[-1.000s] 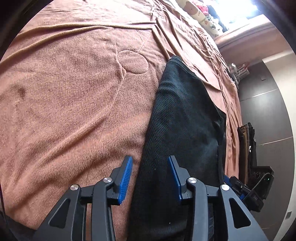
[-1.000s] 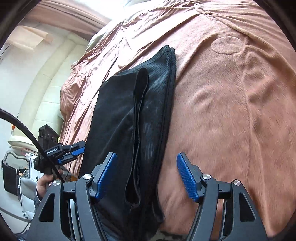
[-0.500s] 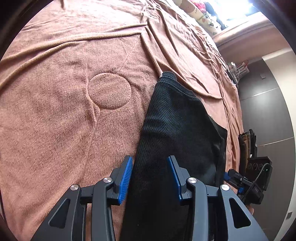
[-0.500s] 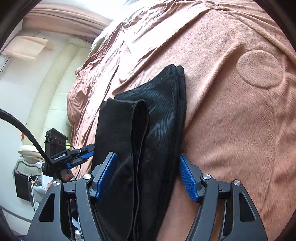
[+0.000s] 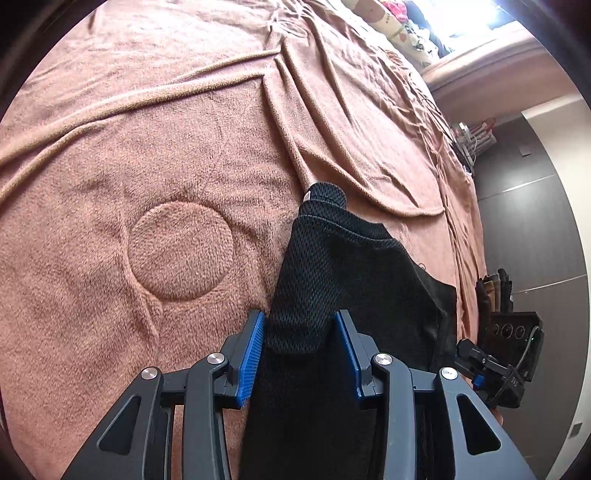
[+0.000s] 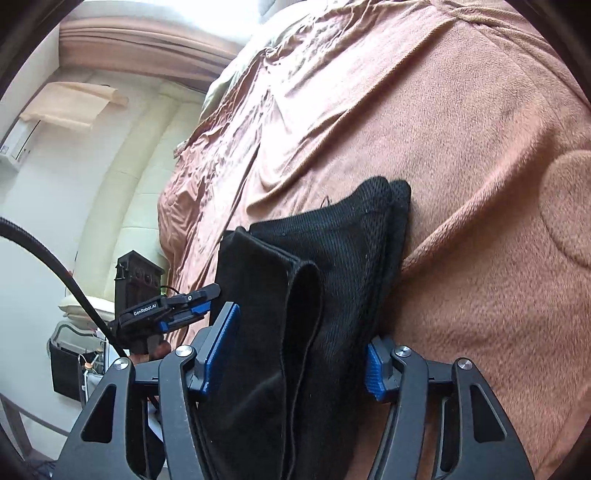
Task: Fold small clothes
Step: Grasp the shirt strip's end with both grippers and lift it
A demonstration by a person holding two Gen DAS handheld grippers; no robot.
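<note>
A black mesh garment, folded lengthwise into a long strip, lies on the brown fleece blanket. My left gripper straddles its near part. The fabric fills the gap between the blue pads, and I see no squeeze. In the right wrist view the garment shows a thick folded band on its left side. My right gripper is around it with its jaws closing. The fabric hides part of the right pad, and the pads are not clamped. The left gripper shows at the left, held by a hand.
The blanket has raised ridges and an embossed circle left of the garment. Crumpled satin sheet lies beyond. A patterned pillow lies at the far end, a dark wall and a black box off the bed's edge.
Both grippers slid forward along the garment toward its far end. The fabric now fills the left gripper's gap. The right jaws narrowed around the folded strip.
</note>
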